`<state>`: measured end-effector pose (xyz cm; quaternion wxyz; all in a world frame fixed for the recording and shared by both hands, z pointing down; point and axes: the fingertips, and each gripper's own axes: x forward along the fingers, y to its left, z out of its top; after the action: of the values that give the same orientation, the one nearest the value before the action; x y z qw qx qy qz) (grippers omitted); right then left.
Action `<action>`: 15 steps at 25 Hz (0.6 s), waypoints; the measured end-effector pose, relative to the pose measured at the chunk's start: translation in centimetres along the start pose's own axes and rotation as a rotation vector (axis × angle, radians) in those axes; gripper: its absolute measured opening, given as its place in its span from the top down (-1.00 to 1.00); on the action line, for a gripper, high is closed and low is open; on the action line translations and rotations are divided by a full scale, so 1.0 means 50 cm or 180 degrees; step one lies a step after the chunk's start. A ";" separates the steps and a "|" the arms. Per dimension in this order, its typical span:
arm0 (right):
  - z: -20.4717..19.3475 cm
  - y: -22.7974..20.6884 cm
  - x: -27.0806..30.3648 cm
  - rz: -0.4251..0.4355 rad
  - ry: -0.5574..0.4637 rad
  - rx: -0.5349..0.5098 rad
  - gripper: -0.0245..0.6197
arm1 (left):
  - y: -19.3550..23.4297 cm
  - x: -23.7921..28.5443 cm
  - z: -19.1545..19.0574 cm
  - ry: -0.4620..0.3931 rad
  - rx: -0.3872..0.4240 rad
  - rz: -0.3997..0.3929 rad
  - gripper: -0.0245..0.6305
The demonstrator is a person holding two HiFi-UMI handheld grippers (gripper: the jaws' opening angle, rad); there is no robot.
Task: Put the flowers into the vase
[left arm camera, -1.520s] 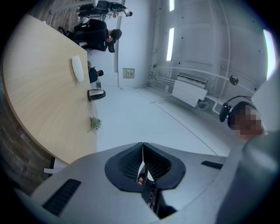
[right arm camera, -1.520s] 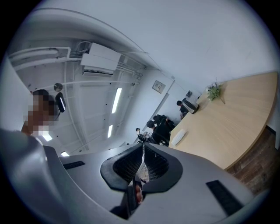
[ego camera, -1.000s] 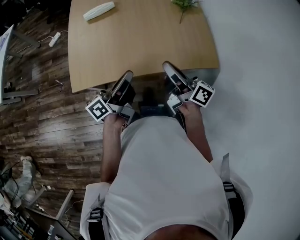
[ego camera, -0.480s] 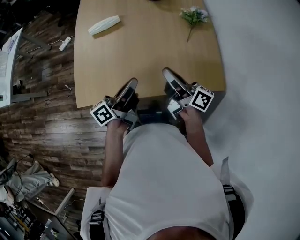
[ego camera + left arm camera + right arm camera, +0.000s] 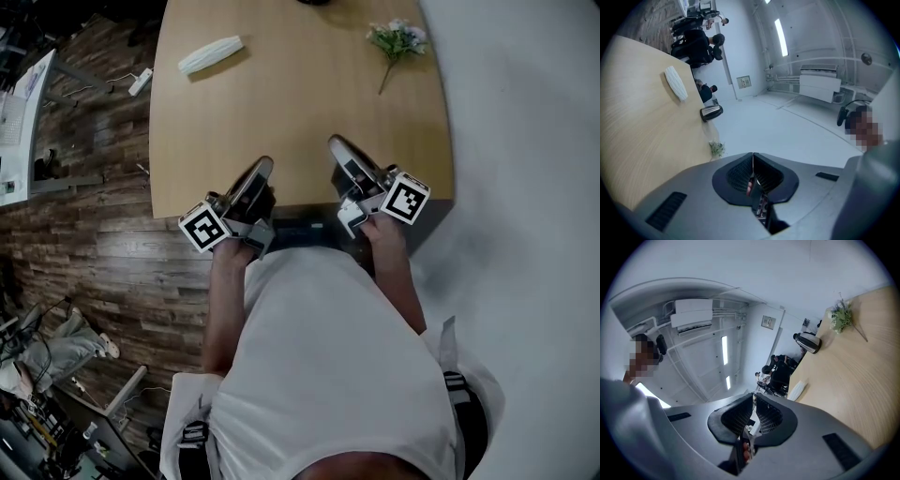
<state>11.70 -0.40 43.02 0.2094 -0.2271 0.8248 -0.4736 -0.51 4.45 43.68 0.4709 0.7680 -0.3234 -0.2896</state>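
Note:
A small sprig of flowers (image 5: 397, 39) with white blooms and a thin stem lies on the far right of the wooden table (image 5: 281, 103); it also shows as the flowers (image 5: 717, 149) and the flowers (image 5: 841, 317). A dark, shiny vase (image 5: 711, 112) stands at the table's far edge, seen as the vase (image 5: 808, 342) too and barely cut off at the top of the head view. My left gripper (image 5: 265, 167) and right gripper (image 5: 336, 145) hover over the table's near edge, side by side, both shut with nothing held. The shut tips show as left gripper (image 5: 753, 154) and right gripper (image 5: 754, 397).
A white ribbed object (image 5: 210, 54) lies on the table's far left. Wood floor with a power strip (image 5: 141, 82) runs along the left; a pale floor lies to the right. People in dark clothes (image 5: 696, 44) sit beyond the table.
Both grippers have moved forward from the table's near edge to over its surface. The flowers, cut off at the top before, are now fully in view.

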 end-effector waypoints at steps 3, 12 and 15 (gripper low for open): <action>0.017 -0.007 -0.005 0.0042 -0.0034 -0.0001 0.86 | -0.004 0.013 -0.002 0.0036 0.0058 0.0019 0.90; 0.034 0.008 -0.001 0.0086 -0.0045 -0.0146 0.86 | -0.016 0.032 0.002 0.0084 0.0114 -0.0041 0.90; 0.034 0.015 0.004 0.0079 -0.0051 -0.0202 0.86 | -0.016 0.031 0.007 0.0107 0.0100 -0.0078 0.90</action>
<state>12.37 -1.32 41.53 0.2146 -0.2273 0.8404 -0.4427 0.36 3.35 42.61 0.4605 0.7840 -0.3105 -0.2773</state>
